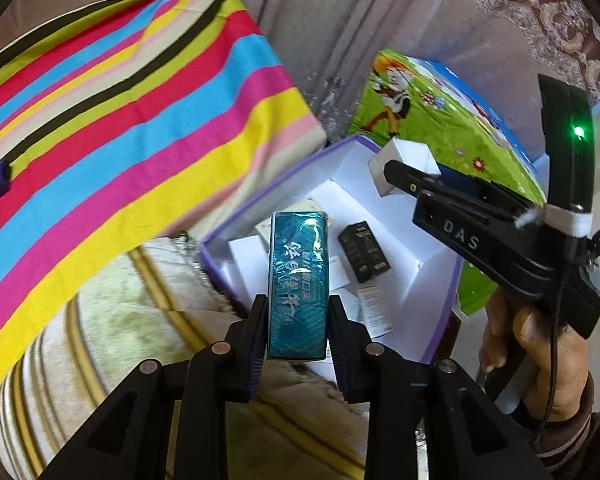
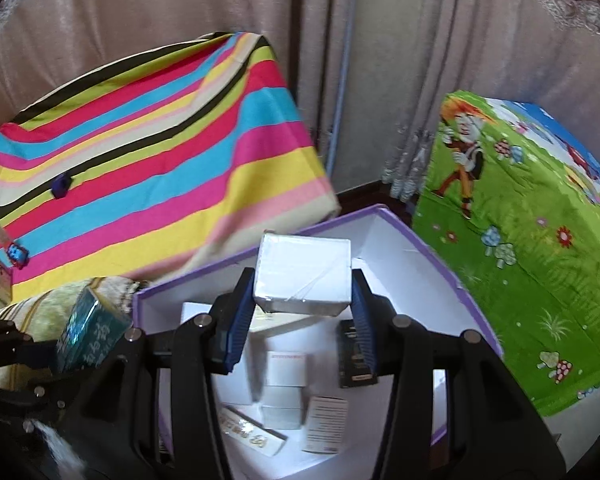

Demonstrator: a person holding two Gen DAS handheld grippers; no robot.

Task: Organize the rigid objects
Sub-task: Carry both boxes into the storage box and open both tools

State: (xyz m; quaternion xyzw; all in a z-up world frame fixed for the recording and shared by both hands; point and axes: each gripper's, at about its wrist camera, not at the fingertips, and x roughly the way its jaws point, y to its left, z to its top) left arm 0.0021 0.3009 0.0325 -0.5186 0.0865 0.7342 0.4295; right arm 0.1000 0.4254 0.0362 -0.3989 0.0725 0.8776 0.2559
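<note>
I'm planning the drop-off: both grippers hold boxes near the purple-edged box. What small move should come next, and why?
Probably lower the right gripper a little and let go of the white box: it already hangs over the purple-edged box, above bare floor there. The left gripper with its teal box could follow.

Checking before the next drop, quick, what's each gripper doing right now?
Left gripper: closed on the teal box.
Right gripper: closed on the white box, above the purple box.
</note>
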